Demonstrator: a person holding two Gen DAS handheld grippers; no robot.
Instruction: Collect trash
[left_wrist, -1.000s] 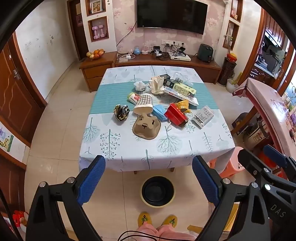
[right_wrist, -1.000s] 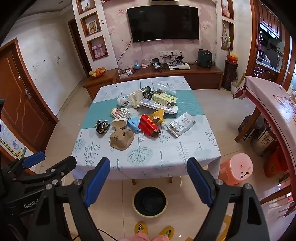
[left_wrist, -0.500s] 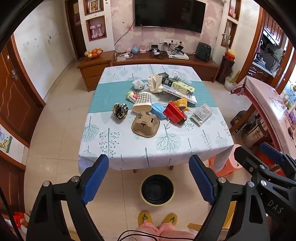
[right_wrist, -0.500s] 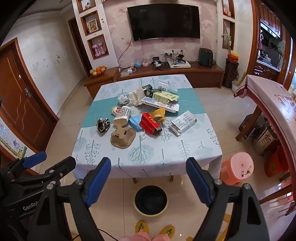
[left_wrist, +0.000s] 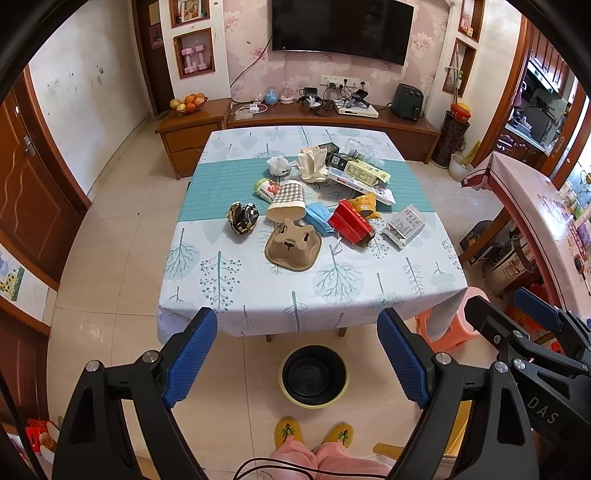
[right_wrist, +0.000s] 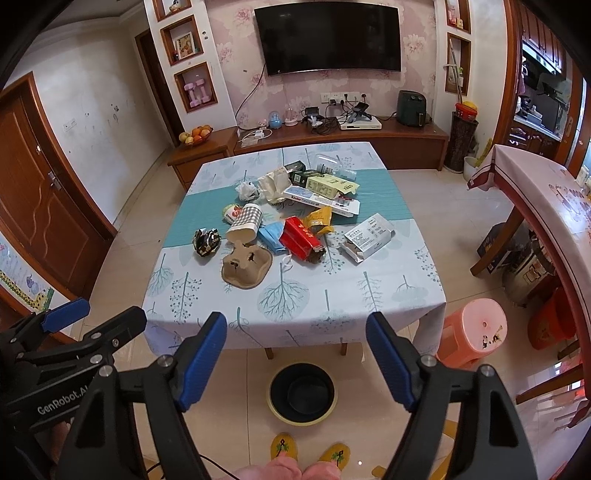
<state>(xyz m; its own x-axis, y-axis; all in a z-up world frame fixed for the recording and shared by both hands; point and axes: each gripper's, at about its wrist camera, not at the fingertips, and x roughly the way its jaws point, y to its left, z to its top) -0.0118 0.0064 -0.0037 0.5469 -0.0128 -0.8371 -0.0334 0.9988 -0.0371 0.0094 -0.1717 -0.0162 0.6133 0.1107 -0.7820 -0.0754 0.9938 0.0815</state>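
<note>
Trash lies heaped at the middle of the cloth-covered square table (left_wrist: 258, 295). In the left wrist view, the nearest piece is a brown moulded-pulp cup tray (left_wrist: 293, 248), with a checked paper cup (left_wrist: 287, 205) tipped over just behind it, a crumpled dark foil wrapper (left_wrist: 242, 218) to the left and a red carton (left_wrist: 351, 222) to the right. A round black bin with a yellow rim (left_wrist: 314, 376) stands on the floor at the table's near edge, in front of the person's yellow slippers. The left gripper (left_wrist: 297, 362) hangs short of the table, jaws released and empty.

In the right wrist view, the same heap sits well beyond the right gripper (right_wrist: 296, 365), whose jaws have just been closing a little yet stand wide with nothing between them. A white printed box (right_wrist: 367, 237) lies at the heap's right edge.

Risk, as I judge it: the pieces overlap, so grabbing one could drag its neighbours off the table, and the light, flat tray may slip from the pads on the way to the bin.
</note>
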